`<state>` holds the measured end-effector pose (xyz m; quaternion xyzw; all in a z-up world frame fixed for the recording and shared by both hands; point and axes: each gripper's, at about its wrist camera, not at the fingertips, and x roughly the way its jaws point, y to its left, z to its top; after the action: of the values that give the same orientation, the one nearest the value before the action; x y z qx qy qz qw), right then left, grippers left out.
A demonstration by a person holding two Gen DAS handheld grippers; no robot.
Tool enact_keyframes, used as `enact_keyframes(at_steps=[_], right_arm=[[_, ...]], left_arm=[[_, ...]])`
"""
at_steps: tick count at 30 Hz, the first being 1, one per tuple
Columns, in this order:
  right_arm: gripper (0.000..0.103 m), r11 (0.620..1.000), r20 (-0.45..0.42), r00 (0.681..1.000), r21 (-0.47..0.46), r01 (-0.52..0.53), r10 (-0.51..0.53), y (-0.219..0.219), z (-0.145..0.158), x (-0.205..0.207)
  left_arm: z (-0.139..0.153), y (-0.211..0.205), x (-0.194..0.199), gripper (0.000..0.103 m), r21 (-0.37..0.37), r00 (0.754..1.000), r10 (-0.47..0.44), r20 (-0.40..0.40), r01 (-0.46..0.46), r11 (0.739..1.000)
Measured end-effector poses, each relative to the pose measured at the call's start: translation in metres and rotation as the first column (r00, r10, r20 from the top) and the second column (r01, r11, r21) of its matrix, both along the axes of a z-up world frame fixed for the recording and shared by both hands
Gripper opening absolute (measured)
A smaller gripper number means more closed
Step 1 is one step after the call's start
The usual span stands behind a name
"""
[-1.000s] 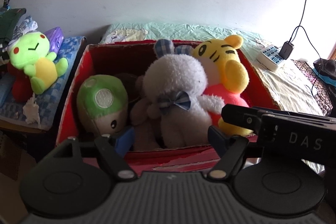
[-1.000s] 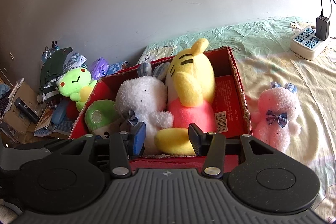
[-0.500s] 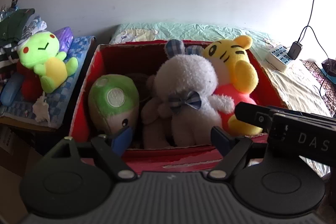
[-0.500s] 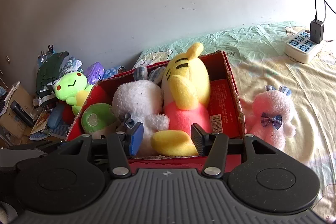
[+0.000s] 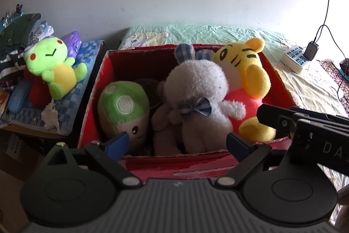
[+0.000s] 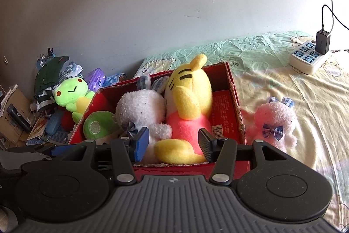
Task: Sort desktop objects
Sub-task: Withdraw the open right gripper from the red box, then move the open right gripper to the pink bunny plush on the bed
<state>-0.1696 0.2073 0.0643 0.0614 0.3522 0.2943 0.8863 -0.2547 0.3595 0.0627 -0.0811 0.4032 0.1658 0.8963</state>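
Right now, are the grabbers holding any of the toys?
No, nothing is held. The left gripper, its fingers just opening wider, and the right gripper are both open and empty in front of the red box.

White letters "DA" on black right tool (image 5: 305, 123), rest cut off

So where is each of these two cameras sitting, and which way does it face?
Left wrist view: rides on the left gripper, looking down over its open fingers into the red box of plush toys; the right gripper juts in at right.
Right wrist view: rides on the right gripper, open and holding nothing, facing the box from further right; a pink bunny lies on the bed.
Shared: the box, yellow tiger, white bunny, power strip.
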Motion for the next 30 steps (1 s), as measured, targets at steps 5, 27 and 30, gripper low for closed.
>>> enact_keyframes(at_steps=[5,27,30], right_arm=[[0.053,1.0,0.013,1.0,-0.004,0.019,-0.019,-0.007,0.004,-0.003],[0.054,0.997,-0.027,0.998,0.053,-0.048,0.05,-0.074,0.012,0.028],[0.055,0.997,-0.031,0.998,0.058,-0.049,0.051,-0.088,0.013,0.035]], left_arm=[[0.003,-0.009,0.001,0.1,0.027,1.0,0.002,0.007,-0.003,1.0],[0.025,-0.084,0.027,0.1,0.116,0.998,0.063,0.029,-0.066,0.991],[0.028,-0.096,0.032,0.1,0.135,0.997,0.07,0.034,-0.074,0.988]])
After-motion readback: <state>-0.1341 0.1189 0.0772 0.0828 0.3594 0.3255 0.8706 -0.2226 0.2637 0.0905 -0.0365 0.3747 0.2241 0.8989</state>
